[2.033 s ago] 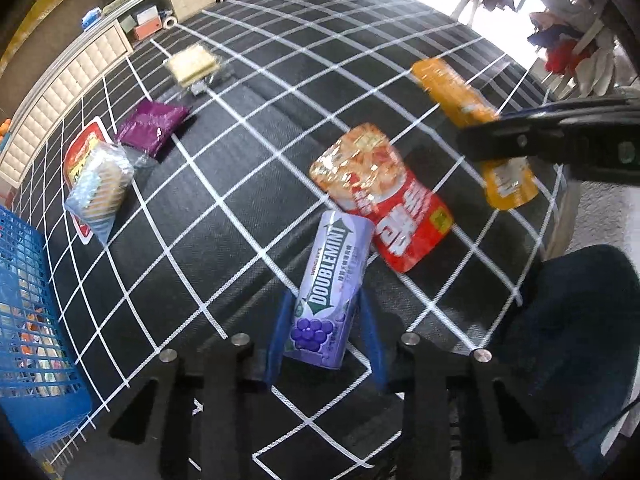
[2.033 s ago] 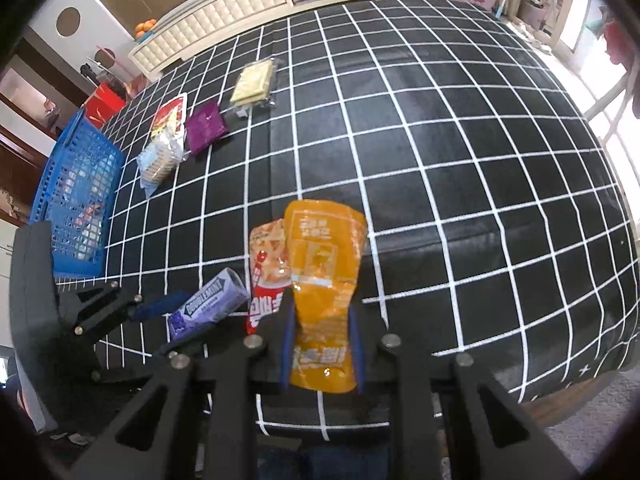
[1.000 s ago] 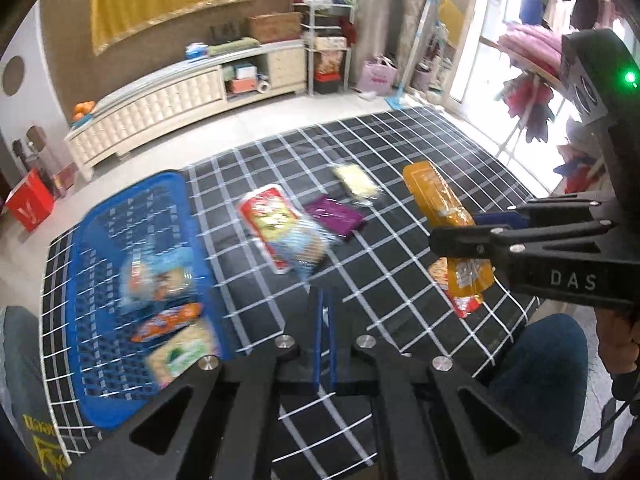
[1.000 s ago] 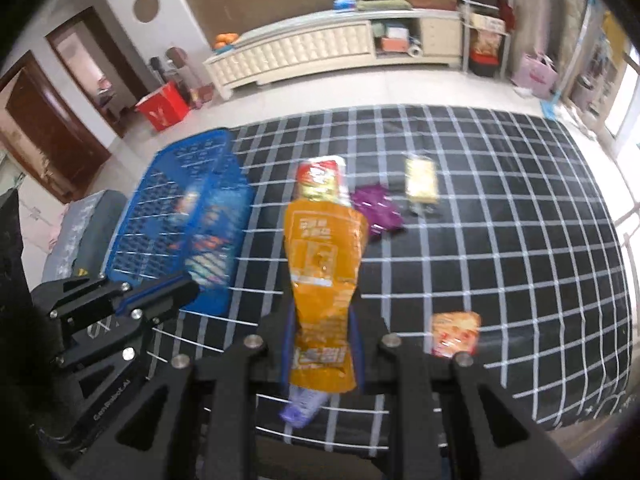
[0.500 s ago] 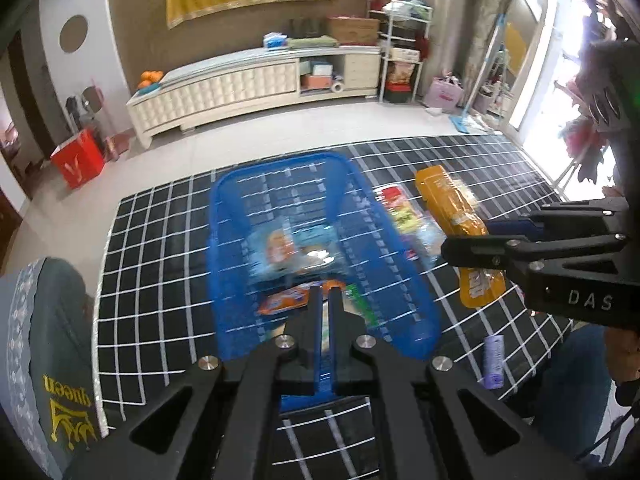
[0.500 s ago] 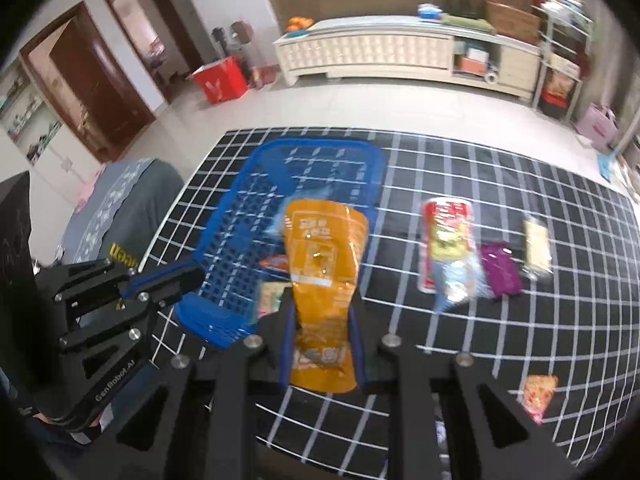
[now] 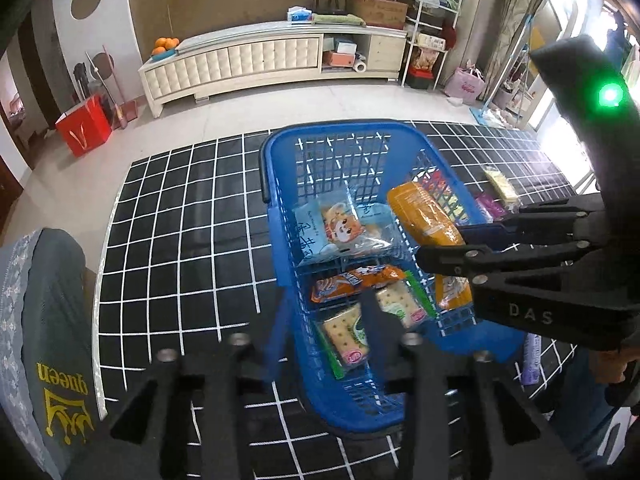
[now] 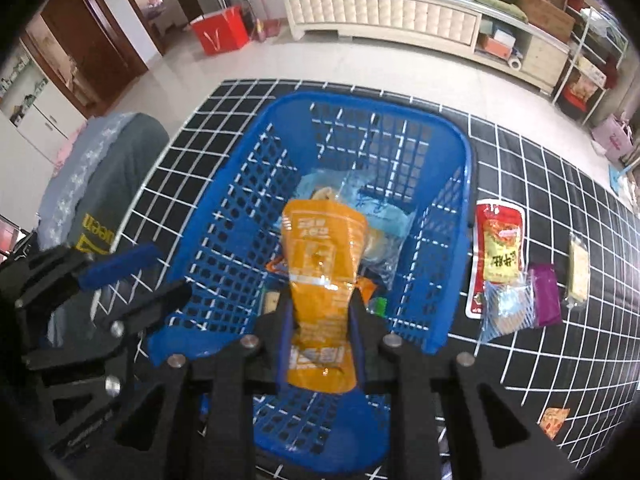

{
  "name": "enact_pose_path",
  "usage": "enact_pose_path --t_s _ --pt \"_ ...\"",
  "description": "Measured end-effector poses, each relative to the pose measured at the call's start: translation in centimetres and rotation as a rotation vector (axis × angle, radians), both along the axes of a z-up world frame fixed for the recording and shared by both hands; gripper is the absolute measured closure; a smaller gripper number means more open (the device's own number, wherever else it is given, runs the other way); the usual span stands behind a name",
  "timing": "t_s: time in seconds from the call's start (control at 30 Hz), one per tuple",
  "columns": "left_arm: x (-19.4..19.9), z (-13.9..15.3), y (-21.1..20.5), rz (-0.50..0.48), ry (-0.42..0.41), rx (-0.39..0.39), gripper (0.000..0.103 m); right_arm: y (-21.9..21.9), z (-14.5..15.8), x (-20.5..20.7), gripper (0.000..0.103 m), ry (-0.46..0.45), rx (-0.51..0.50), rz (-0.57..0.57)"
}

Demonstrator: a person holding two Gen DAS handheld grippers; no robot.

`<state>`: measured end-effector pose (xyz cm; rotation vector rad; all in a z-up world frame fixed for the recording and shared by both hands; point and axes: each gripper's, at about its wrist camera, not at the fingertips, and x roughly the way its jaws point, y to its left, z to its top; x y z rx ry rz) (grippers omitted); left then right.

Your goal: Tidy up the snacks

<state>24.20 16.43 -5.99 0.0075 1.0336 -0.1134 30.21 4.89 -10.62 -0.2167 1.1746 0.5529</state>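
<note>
Your right gripper [image 8: 320, 320] pinches one orange pouch [image 8: 320, 272] between its fingers, which are easing apart but still bear on the pouch's sides. The pouch hangs over the open blue basket [image 8: 452, 240].

Your left gripper [image 7: 324, 320] holds nothing; its fingers are spreading, with only the basket's contents visible below the gap. In the left wrist view the right gripper [image 7: 456, 248] crosses in from the right side with the orange pouch [image 7: 424, 212] over the basket [image 7: 280, 216].

Count the packets in the basket from the left wrist view: one pale blue bag [image 7: 340, 228], one orange wrapper [image 7: 356, 280] and two cracker packs [image 7: 372, 320], four in all.

The basket stands on a black tabletop [image 8: 540, 208] with a white grid. Outside the basket, to its right in the right wrist view, count five packets: one red pouch [image 8: 498, 252], one clear blue-tinted bag [image 8: 506, 308] overlapping its near end, one purple packet [image 8: 544, 294] just beside that, one pale yellow pack [image 8: 578, 270] further right, and one small orange-red packet [image 8: 554, 420] near the tabletop's edge. One purple gum pack [image 7: 532, 356] lies by the basket's near right corner in the left wrist view.
</note>
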Motion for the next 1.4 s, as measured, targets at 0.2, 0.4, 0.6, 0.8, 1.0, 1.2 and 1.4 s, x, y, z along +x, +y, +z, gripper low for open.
enact_pose_path --t_s 0.2,0.4,0.6,0.8,1.0,1.2,1.4 --pt "0.1 -0.5 0.3 0.016 0.01 0.011 0.051 0.0 -0.1 0.4 0.038 -0.034 -0.024 -0.018" --pt "-0.6 0.1 0.3 0.026 -0.003 -0.019 0.04 -0.6 0.8 -0.9 0.021 -0.103 -0.058 -0.018" --pt "-1.9 1.8 -1.4 0.007 -0.031 -0.012 0.035 -3.4 2.0 -2.0 0.021 -0.094 -0.04 -0.064" --pt "-3.0 3.3 -4.4 -0.035 -0.055 0.004 0.027 -6.9 3.6 -3.8 0.021 -0.106 -0.031 -0.108" --pt "-3.8 4.0 -8.4 -0.099 -0.067 0.008 0.027 -11.3 4.5 -5.5 0.021 -0.111 -0.015 -0.17" --pt "-4.7 4.0 -13.4 -0.173 -0.06 0.019 0.027 -16.1 4.3 -6.8 0.021 -0.098 0.002 -0.255" --pt "-5.3 3.8 -17.5 -0.221 -0.05 0.021 0.027 -20.9 4.1 -8.4 0.021 -0.084 0.03 -0.32"
